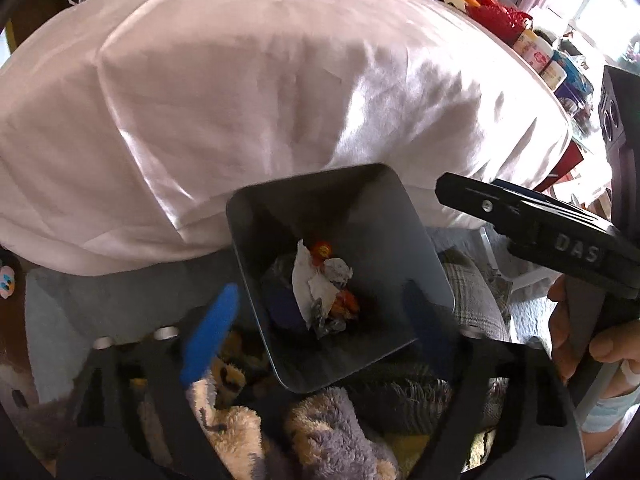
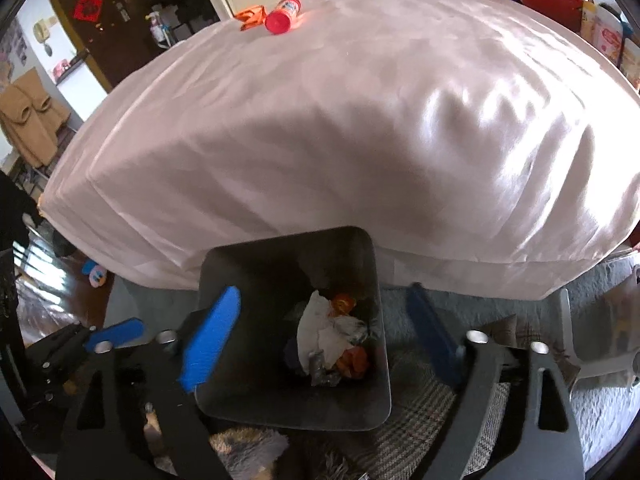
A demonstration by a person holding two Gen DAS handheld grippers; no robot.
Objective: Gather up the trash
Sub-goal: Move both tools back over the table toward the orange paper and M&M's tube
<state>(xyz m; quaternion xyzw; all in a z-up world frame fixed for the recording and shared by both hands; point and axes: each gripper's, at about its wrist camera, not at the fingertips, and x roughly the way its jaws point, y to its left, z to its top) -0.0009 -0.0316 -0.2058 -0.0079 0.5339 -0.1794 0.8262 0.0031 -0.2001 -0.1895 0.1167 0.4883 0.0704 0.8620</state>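
Both grippers, left & right, spread empty over bin; bottle beyond may roll if nudged.

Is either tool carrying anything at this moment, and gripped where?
Nothing is held. The left tool and right tool are both open and empty above the bin, with trash already inside.
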